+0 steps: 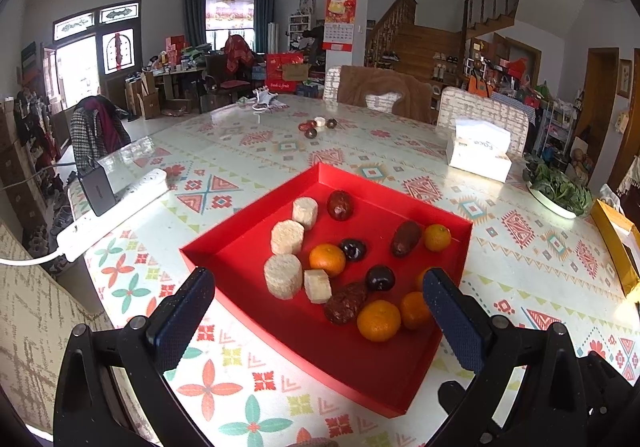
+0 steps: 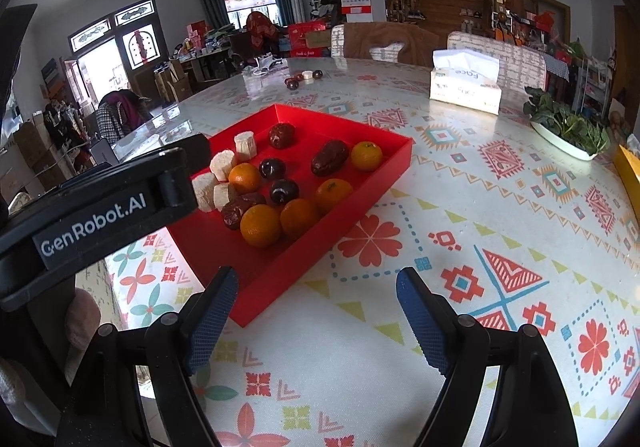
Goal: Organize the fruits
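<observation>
Both claws are just hanging wide apart with nothing between them: the left claw (image 1: 319,311) is hovering over the shallow red cardboard tray (image 1: 256,247), the right claw (image 2: 316,311) beside it over the patterned counter (image 2: 480,207). Round orange mandarins (image 1: 378,320), wrinkly dark red dates (image 1: 345,302), glossy dark cherries (image 1: 380,277) and pale cut sugarcane chunks (image 1: 283,275) are sitting mixed in the tray.

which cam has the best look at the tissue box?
Right wrist. The tissue box sits nearer the frame's middle there, with its front face, print and the tissue on top all in view. In the left wrist view the tissue box is whole too, but further off to the side, more angled, its print harder to read.
</observation>
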Motion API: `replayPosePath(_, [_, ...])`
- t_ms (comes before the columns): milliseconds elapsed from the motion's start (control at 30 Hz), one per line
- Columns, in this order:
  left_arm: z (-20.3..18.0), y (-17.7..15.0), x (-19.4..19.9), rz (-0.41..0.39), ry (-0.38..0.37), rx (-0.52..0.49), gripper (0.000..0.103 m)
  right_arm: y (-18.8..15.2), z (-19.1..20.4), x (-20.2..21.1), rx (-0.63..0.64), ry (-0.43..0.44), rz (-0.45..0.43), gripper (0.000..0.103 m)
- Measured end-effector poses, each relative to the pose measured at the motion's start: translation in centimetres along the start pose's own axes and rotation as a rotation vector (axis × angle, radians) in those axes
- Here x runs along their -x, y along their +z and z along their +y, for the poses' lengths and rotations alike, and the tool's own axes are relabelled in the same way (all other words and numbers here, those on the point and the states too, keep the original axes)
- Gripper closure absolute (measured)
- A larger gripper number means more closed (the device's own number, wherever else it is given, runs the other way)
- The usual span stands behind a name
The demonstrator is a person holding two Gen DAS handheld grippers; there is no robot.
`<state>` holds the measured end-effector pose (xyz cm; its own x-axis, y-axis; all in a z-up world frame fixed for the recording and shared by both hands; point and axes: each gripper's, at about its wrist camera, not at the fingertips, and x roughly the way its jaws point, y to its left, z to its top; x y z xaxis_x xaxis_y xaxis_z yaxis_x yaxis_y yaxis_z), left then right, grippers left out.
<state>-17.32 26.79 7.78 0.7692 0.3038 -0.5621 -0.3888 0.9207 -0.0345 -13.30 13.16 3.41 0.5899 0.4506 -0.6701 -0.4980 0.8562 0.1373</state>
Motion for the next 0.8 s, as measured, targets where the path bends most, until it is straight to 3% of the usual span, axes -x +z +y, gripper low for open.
replayPosePath(533, [0.5, 1.4, 2.0, -0.045, 0.035, 0.009, 0.000, 1.3, 1.1, 0.8, 0.045, 0.027, -0.034, 0.017])
replayPosePath(800, [-0.8, 2.0, 3.3, -0.057, 0.033, -0.020, 0.000, 1.5, -0.3, 2.3, 0.003, 0.043, -0.068, 0.017])
